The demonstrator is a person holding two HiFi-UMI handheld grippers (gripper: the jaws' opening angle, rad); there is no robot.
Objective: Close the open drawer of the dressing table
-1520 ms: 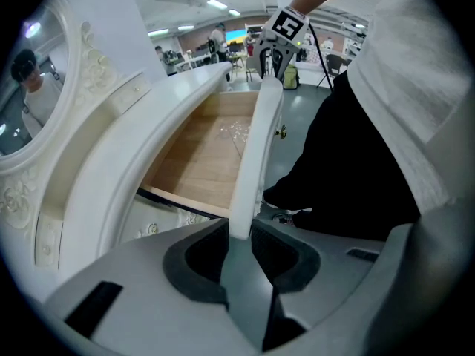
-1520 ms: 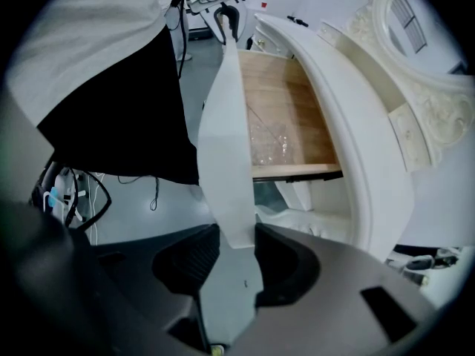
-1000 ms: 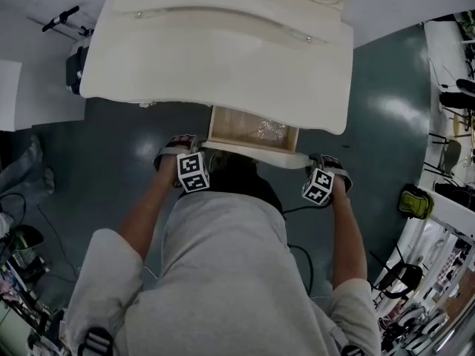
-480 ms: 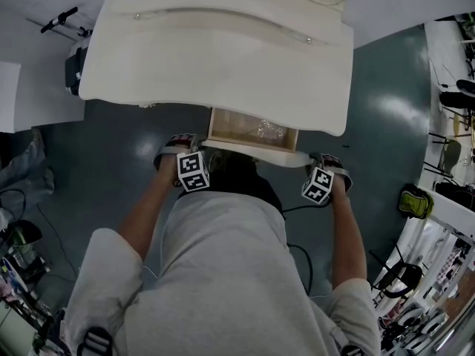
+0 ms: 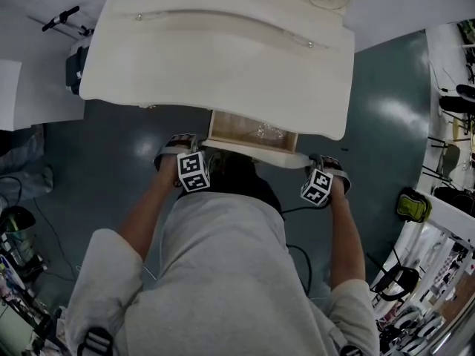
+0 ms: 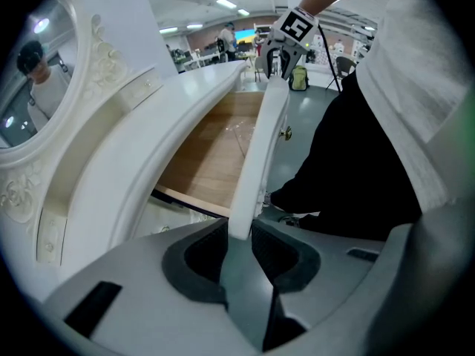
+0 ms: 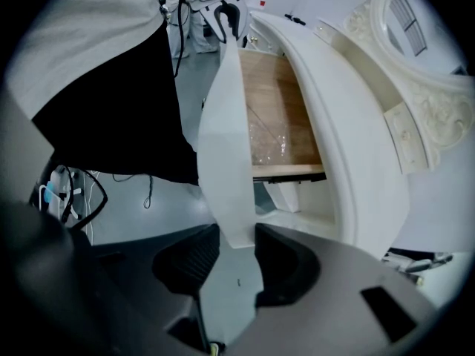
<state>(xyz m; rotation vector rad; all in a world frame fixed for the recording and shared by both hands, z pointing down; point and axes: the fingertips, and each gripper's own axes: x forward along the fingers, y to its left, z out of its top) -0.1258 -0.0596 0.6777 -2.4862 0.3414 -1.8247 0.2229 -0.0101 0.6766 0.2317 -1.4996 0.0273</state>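
Drawer [image 6: 215, 150] of the dressing table [image 6: 141, 132] stands pulled out from under the cream tabletop in the left gripper view. Its pale bare-wood bottom is open to sight. Its cream drawer front [image 6: 256, 147] runs away from the camera as a thin curved board seen edge-on. The left gripper [image 6: 239, 236] is clenched on the near end of that board, with a dark pad against each face. At the far end the right gripper [image 6: 276, 61], under its marker cube, sits over the same board. A mirror [image 6: 30, 73] in a carved cream frame fills the left edge.

In the right gripper view the drawer front [image 7: 223, 124] rises from between the jaws of the right gripper [image 7: 237, 243], which grasp its near end, pads touching both sides. The wooden bottom [image 7: 271, 95] lies to the right of the board, with a crumpled clear film [image 7: 269, 143] on it. The left gripper [image 7: 230, 21] holds the far end.

In the head view the drawer [image 5: 252, 130] juts from the front edge of the tabletop [image 5: 223, 58] toward the person. A short strip of wood shows between that edge and the drawer front [image 5: 256, 153]. A hand with a marker cube sits at each end of the front, above a grey-green floor [image 5: 386, 124].
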